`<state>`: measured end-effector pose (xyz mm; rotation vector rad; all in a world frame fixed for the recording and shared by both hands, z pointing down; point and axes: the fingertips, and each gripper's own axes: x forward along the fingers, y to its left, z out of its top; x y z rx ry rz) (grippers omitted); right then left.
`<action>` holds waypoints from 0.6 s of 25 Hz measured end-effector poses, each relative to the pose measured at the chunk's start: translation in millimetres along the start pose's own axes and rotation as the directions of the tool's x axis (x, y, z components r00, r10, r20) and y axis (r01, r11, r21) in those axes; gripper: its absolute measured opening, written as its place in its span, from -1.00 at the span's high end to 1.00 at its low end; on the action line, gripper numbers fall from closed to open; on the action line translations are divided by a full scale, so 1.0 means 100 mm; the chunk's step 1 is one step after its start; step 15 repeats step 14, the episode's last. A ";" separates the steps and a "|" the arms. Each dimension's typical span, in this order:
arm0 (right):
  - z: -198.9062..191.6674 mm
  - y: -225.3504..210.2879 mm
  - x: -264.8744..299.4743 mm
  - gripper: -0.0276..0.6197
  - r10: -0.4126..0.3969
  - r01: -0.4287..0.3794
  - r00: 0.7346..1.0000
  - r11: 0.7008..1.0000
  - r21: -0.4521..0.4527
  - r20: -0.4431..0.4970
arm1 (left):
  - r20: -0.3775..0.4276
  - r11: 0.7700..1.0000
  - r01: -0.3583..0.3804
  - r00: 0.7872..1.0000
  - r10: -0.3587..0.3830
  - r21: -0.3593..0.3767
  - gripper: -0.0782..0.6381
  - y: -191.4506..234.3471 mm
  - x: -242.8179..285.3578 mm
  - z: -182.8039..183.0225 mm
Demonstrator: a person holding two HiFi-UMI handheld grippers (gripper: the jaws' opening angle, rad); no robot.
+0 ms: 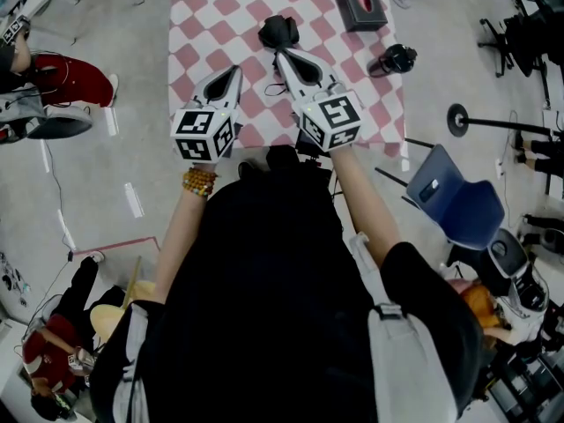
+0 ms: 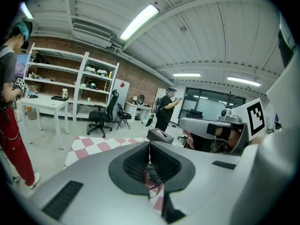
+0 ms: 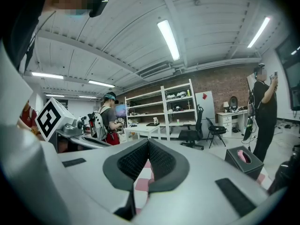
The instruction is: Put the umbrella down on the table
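Observation:
A black folded umbrella (image 1: pixel 278 32) lies on the pink-and-white checked table (image 1: pixel 207 20), near its far middle. My right gripper (image 1: pixel 279 54) points at it, with its tips right at the umbrella's near edge and its jaws shut. In the right gripper view the right gripper (image 3: pixel 149 142) shows nothing between its pads, and the closed jaws hide the umbrella. My left gripper (image 1: pixel 236 69) hovers over the cloth to the left, also shut (image 2: pixel 149 147). Through the gap below its pads a dark shape and a thin black cord (image 2: pixel 153 187) show.
A dark tissue box (image 1: pixel 359 3) stands at the table's far right corner, with a small black object (image 1: pixel 394 58) at the right edge. A blue chair (image 1: pixel 454 196) is to the table's right. People stand around the room, along with shelves (image 2: pixel 70 78) and an office chair (image 2: pixel 101 116).

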<state>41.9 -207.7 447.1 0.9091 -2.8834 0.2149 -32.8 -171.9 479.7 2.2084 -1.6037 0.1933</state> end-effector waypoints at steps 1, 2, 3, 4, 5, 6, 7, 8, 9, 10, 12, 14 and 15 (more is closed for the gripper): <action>0.00 0.00 0.00 0.86 0.000 0.000 1.000 1.000 0.000 -0.001 | -0.001 1.000 0.000 1.000 0.000 -0.001 0.74 0.00 0.00 0.00; -0.01 0.00 0.00 0.86 0.000 0.000 1.000 1.000 0.000 -0.001 | -0.001 1.000 0.000 1.000 0.000 -0.001 0.74 0.00 0.00 -0.01; -0.01 0.00 0.00 0.86 0.000 0.000 1.000 1.000 0.001 -0.002 | -0.001 1.000 0.001 1.000 -0.001 -0.002 0.74 0.00 0.00 -0.01; -0.01 -0.01 0.00 0.86 -0.001 0.001 1.000 1.000 0.001 -0.003 | -0.001 1.000 0.001 1.000 -0.001 -0.003 0.74 0.00 0.00 -0.01; -0.01 -0.01 0.00 0.86 -0.002 0.002 1.000 1.000 0.003 -0.005 | -0.001 1.000 0.000 1.000 0.000 -0.003 0.74 0.00 0.00 -0.01; -0.02 -0.01 0.01 0.86 -0.002 0.002 1.000 1.000 0.004 -0.007 | -0.002 1.000 -0.002 1.000 0.002 -0.004 0.74 0.01 -0.01 -0.02; -0.02 -0.02 0.01 0.86 -0.003 0.003 1.000 1.000 0.005 -0.009 | -0.003 1.000 -0.003 1.000 0.003 -0.005 0.74 0.01 0.00 -0.02; -0.03 -0.02 0.01 0.86 -0.003 0.003 1.000 1.000 0.006 -0.011 | -0.003 1.000 -0.004 1.000 0.004 -0.005 0.74 0.01 0.00 -0.02; -0.03 -0.03 0.01 0.86 -0.003 0.003 1.000 1.000 0.006 -0.011 | -0.004 1.000 -0.005 1.000 0.005 -0.006 0.74 0.01 0.00 -0.01; -0.03 -0.04 0.02 0.86 -0.002 0.002 1.000 1.000 0.007 -0.011 | -0.005 1.000 -0.005 1.000 0.005 -0.006 0.74 0.01 0.01 -0.01; -0.02 -0.07 0.03 0.86 -0.002 0.002 1.000 1.000 0.010 -0.010 | -0.007 1.000 -0.007 1.000 0.007 -0.006 0.74 0.01 0.03 0.00; -0.03 -0.10 0.04 0.86 -0.003 0.003 1.000 1.000 0.015 -0.013 | -0.009 1.000 -0.007 1.000 0.007 -0.006 0.74 0.01 0.05 0.00; -0.03 -0.10 0.04 0.86 -0.003 0.003 1.000 1.000 0.015 -0.013 | -0.009 1.000 -0.007 1.000 0.007 -0.006 0.74 0.01 0.05 0.00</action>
